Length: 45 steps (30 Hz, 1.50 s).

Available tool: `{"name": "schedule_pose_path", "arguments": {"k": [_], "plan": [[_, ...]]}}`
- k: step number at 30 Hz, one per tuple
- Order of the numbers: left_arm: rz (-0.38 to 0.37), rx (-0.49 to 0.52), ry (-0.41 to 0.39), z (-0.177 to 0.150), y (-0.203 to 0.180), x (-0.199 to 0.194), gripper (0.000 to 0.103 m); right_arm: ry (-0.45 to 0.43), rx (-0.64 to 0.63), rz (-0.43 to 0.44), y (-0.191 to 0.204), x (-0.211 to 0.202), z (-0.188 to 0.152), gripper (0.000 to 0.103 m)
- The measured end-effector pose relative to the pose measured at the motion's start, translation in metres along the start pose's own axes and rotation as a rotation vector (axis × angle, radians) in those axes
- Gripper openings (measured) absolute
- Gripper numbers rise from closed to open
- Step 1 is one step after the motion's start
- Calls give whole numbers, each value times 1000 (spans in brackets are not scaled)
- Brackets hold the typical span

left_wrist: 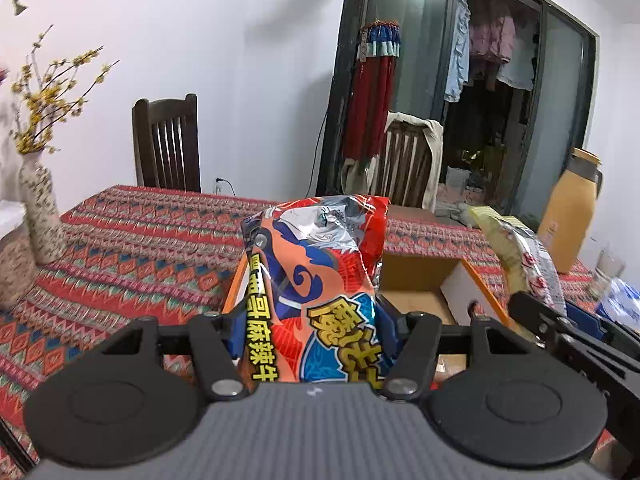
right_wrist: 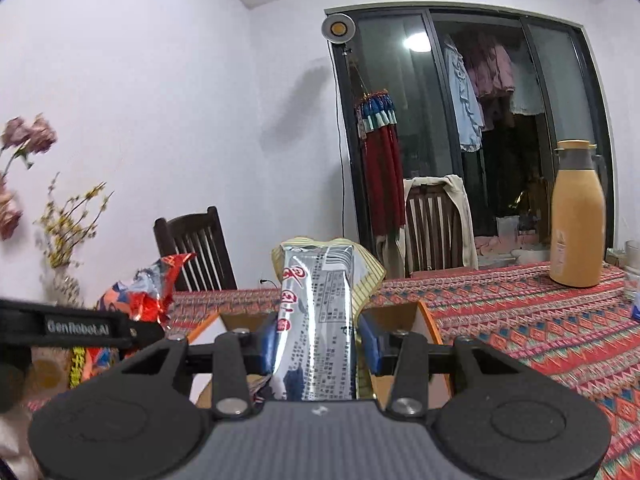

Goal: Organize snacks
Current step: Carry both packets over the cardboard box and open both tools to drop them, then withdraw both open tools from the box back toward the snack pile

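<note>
Cardboard box (left_wrist: 416, 280) sits open on the table (left_wrist: 140, 240) just beneath both tongs; left tongs (left_wrist: 316, 320) clamp an upright orange snack bag (left_wrist: 320, 264); right tongs (right_wrist: 316, 344) clamp an upright silver packet (right_wrist: 316, 320).

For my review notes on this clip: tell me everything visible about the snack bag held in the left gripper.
The orange snack bag is a glossy foil pouch printed orange, red and blue, with yellow characters and a silvery figure near its crinkled top. It stands upright, puffed, clamped low on its sides between the blue pads of the left gripper. It hangs above the open cardboard box on the patterned tablecloth. In the right wrist view its crumpled top shows at the left.
</note>
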<state>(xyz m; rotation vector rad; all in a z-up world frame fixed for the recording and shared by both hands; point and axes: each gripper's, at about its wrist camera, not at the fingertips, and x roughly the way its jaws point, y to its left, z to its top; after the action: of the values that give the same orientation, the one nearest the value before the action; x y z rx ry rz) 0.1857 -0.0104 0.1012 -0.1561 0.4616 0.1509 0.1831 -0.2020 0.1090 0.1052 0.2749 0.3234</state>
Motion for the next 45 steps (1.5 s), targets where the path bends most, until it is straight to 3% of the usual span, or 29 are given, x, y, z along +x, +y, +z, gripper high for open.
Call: {"name": "schedule_pose_path", "arguments": {"k": [7,10,14,17,19,23,25,35,45], "plan": [[103,-6,31,5,-5,79,62,75,20,-49,-21,87,8,41],[106,-14,26,-6,2,100,61,137,40,-57,-32,108,-4,41],[94,-14,82,-9,8,114,61,182,39,-52,-32,118,-15,41],[88,-20,83,-12,9,111,63,209,33,-61,-30,123,-20,49],[88,-26,55,-15,9,104,71,214,38,-79,-32,122,-23,64],[101,-30,-49,-16,6,83,103,190,77,-72,-38,113,-20,88],[102,-27,-80,-14,4,77,103,173,85,-74,-38,107,-20,102],[68,-35,-78,-10,1,66,103,120,75,-75,-34,90,-17,103],[71,-48,-155,14,5,9,103,-10,45,-58,-25,46,4,103]]}}
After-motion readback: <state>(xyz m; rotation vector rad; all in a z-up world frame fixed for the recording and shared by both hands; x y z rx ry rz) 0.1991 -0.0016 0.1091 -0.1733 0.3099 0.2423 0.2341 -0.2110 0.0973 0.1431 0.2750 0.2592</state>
